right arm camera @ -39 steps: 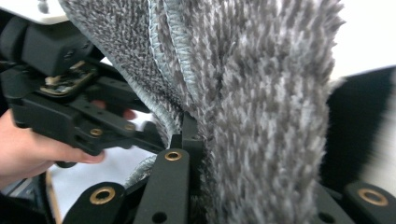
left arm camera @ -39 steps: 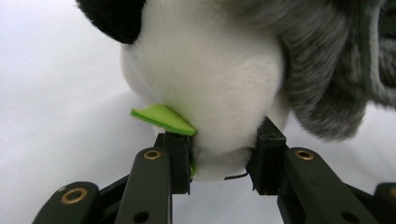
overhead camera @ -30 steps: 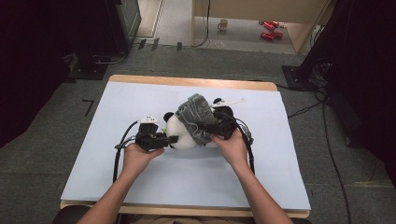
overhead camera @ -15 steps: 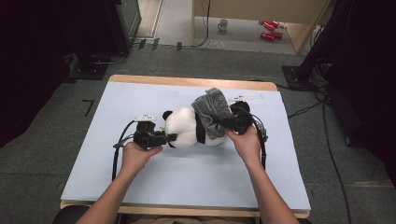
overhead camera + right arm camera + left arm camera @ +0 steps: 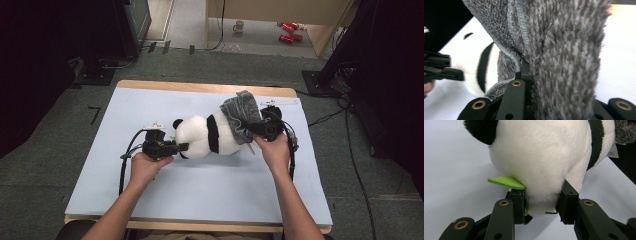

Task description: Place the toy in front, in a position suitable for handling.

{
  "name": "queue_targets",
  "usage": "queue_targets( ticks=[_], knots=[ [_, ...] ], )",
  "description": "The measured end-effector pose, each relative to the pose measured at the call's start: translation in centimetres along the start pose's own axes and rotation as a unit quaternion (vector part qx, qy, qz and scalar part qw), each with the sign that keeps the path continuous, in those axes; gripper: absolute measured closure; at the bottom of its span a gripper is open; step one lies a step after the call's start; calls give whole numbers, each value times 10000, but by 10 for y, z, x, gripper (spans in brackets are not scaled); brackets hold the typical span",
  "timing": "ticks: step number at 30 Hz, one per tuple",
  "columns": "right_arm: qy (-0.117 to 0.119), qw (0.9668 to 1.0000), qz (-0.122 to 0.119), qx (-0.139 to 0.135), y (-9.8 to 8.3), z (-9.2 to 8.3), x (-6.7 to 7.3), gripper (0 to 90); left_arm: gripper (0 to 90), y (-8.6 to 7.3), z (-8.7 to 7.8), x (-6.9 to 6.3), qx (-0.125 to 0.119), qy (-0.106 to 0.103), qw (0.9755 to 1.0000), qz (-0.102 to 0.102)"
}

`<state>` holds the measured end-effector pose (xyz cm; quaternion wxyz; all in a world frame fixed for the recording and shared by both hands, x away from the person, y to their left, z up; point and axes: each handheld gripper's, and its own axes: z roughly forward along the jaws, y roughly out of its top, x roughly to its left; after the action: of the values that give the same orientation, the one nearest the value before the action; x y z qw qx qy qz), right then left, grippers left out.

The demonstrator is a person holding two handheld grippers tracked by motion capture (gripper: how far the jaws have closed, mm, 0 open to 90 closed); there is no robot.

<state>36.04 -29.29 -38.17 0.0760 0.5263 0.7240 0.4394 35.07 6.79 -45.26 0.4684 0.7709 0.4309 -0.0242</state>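
Left gripper pinches panda | right gripper grips cloth, fingers mostly hidden

Inventory of items, counted:

- Plush panda: one, lying on the desk.
- Grey fuzzy cloth: one, at the panda's right end.
- Green felt leaf: one, on the panda.
- Hand-held grippers: two, a left hand-held gripper and a right hand-held gripper.
- Desk: one.
- Mug: one, on the floor beyond the desk.
- Red cans: two, on the floor near the mug.
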Motion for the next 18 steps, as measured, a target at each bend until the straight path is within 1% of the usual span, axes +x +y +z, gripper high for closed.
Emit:
queue_targets(
  ticks=[2,3,4,6,9,10,12,13,16,17,18],
  knots=[
    [-112,9999,3,-6,0,-2,-3,791,638,0,0,0,12,0,10000,-30],
    [-150,9999,55,-14,0,-3,-5,791,639,0,0,1,21,8,10000,-40],
    [-154,9998,92,-11,1,-5,-6,792,639,0,0,1,37,21,10000,-52],
    [-42,9999,101,-104,3,-11,-4,793,639,0,0,2,36,40,10000,-53],
    [121,9998,-47,-146,10,-16,12,794,639,0,0,2,8,50,10000,-78],
    [183,9997,-98,-150,12,-17,18,794,639,0,0,1,-7,46,10000,-65],
    [398,9989,-176,-143,14,-16,31,794,639,-1,0,-2,-38,60,10000,-21],
    [450,9986,-216,-149,14,-15,35,794,639,-1,0,-3,-40,54,10000,29],
    [799,9962,-325,-93,15,-8,52,794,639,-1,0,-7,-48,70,9999,96],
    [886,9953,-392,-40,14,-4,59,794,638,-1,0,-8,-56,77,9999,107],
    [931,9947,-437,-17,14,-2,64,794,638,-1,0,-9,-64,77,9999,116]
  ],
)
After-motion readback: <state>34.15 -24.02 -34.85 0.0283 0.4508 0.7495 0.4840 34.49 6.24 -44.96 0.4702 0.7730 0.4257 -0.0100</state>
